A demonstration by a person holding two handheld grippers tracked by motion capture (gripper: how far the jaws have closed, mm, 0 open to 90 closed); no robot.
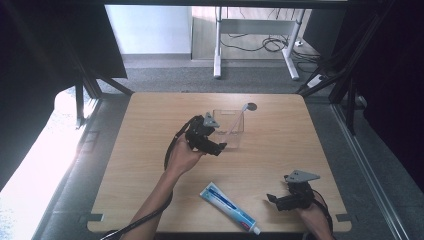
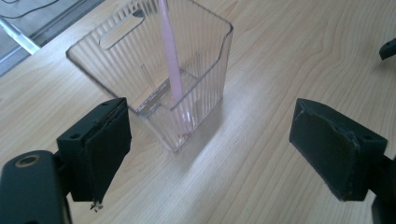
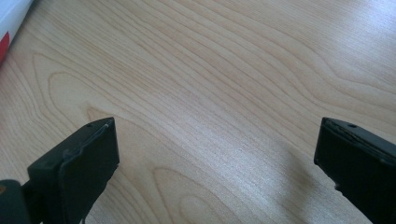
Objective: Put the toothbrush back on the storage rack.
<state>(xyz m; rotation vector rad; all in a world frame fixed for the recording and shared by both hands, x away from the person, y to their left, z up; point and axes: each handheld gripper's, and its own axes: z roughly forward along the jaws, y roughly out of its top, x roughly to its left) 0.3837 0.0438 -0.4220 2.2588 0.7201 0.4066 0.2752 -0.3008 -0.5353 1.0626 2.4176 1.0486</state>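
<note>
Toothbrush stands in the clear box; left tool beside it, jaws apart. Right tool (jaws apart, empty) likely takes the toothpaste next.

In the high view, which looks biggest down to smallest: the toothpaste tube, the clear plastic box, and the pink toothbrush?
1. Toothpaste tube, longest.
2. Clear plastic box and pink toothbrush: too close to rank; the toothbrush stands tilted inside the box, farther from the camera.

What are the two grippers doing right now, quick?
Left gripper: open, holding nothing, beside the clear holder with the pink toothbrush.
Right gripper: open, holding nothing, over bare table.
</note>
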